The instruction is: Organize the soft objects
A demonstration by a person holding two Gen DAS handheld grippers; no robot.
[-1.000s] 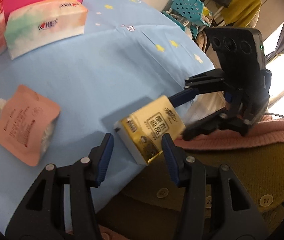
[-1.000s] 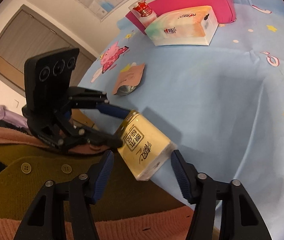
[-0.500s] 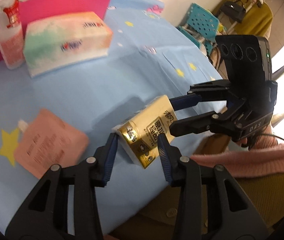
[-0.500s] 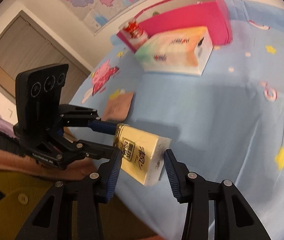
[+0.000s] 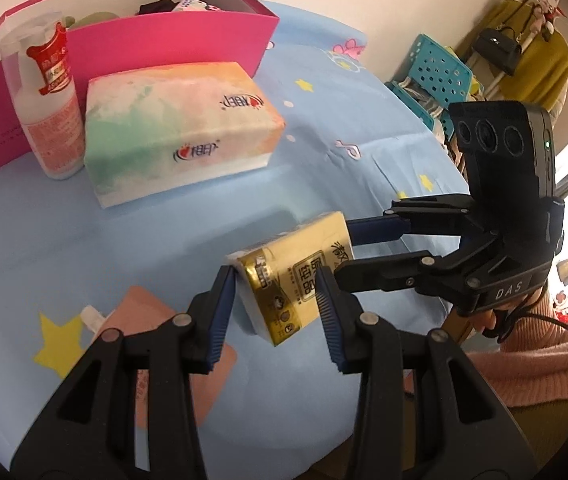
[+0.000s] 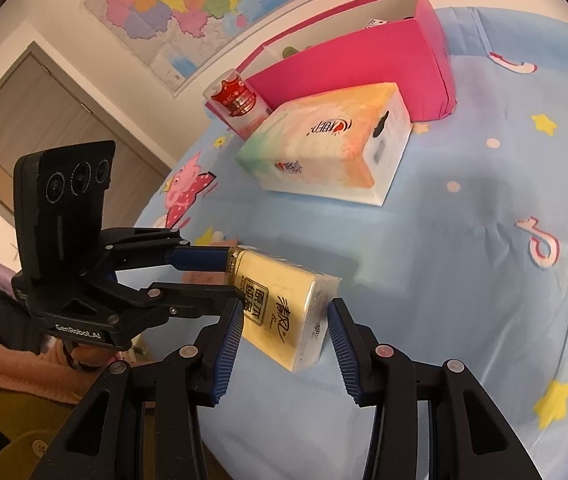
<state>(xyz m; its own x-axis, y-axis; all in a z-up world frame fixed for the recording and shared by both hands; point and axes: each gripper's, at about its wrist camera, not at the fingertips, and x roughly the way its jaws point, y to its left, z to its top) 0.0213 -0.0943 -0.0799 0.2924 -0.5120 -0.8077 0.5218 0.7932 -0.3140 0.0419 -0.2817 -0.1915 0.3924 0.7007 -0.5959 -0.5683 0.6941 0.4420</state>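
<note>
Yellow tissue pack (image 5: 295,276) pinched between left gripper (image 5: 276,312) and right gripper (image 6: 284,340) pads, above tablecloth (image 5: 164,220)

Behind the pink box's (image 5: 172,46) front wall you can make out only the tops of a few things inside, too hidden to name. Left of the box, its far end runs out of the left wrist picture. In front of the box, the peach pouch (image 5: 152,312) lies mostly under your left gripper's (image 5: 276,316) fingers, its print unreadable. The small print on the bottle (image 5: 50,120) beside the box is too fine to read.
</note>
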